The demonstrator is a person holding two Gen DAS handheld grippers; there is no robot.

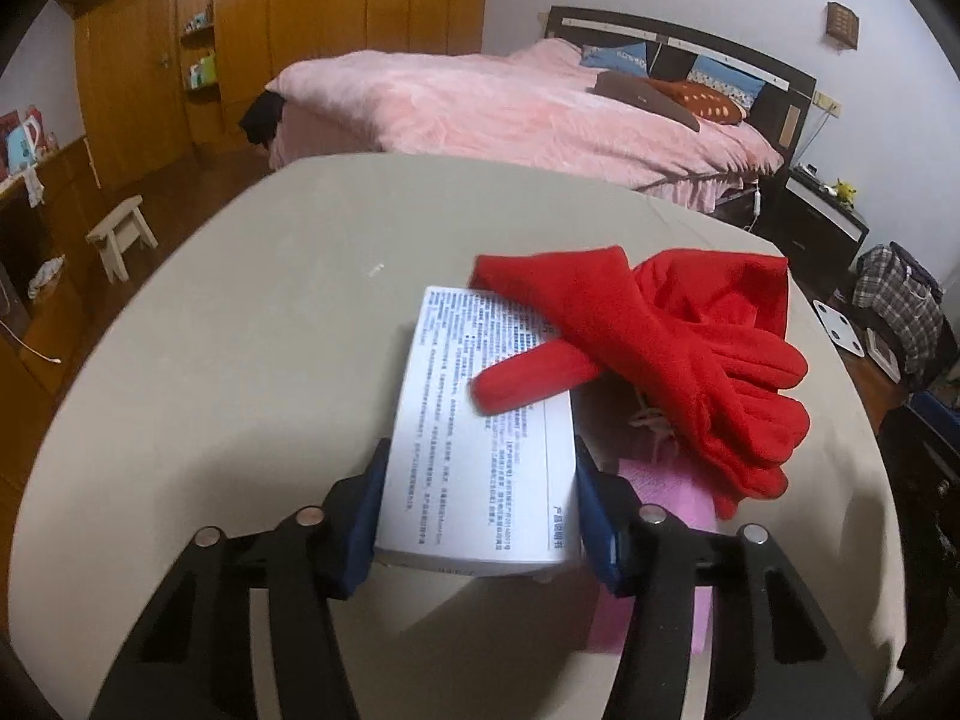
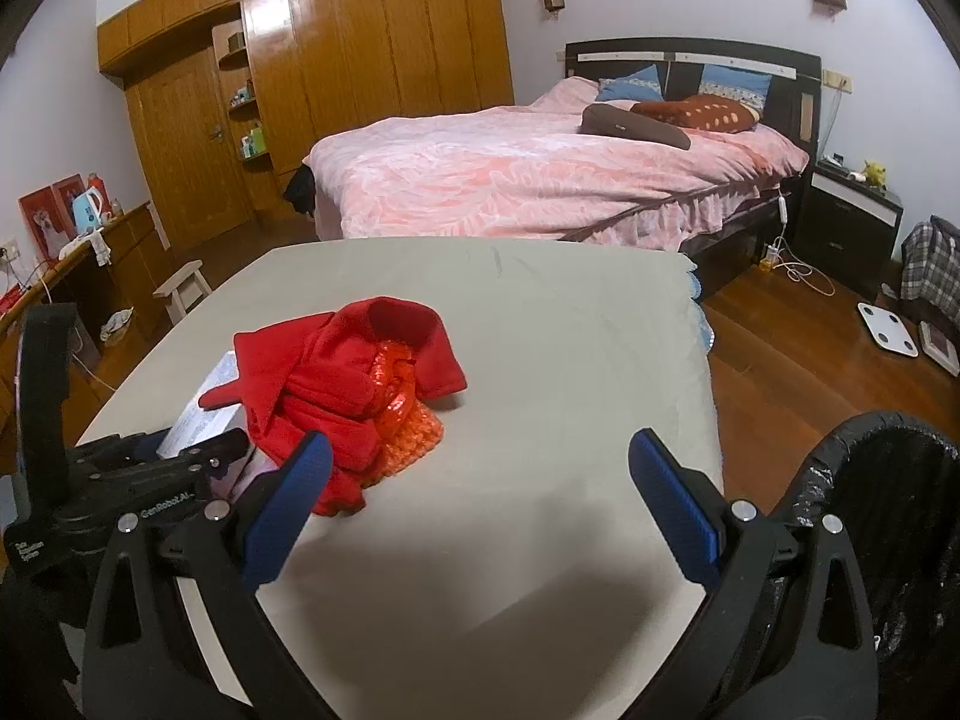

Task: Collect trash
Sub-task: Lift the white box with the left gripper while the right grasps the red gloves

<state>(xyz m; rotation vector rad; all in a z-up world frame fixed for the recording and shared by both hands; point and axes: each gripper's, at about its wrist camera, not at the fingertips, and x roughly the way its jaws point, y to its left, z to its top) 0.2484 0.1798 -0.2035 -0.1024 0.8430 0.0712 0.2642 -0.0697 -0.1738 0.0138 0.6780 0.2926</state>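
My left gripper [image 1: 480,480] is shut on a white printed box [image 1: 480,420], its blue pads pressing both long sides near the box's near end. A pair of red gloves [image 1: 672,348] lies across the box's far end and to its right. A pink item [image 1: 660,510] lies under the gloves beside my right finger. In the right wrist view the red gloves [image 2: 336,384] sit on a shiny red-orange mesh piece [image 2: 408,426], with the white box [image 2: 204,408] at their left and the left gripper [image 2: 168,462] on it. My right gripper [image 2: 480,492] is open and empty above the table.
The beige table [image 2: 540,330] carries everything. A black-lined trash bin [image 2: 888,510] stands at the table's right near corner. A pink bed [image 2: 540,174], a wooden wardrobe [image 2: 336,60], a small stool [image 2: 183,291] and a nightstand [image 2: 852,222] stand beyond.
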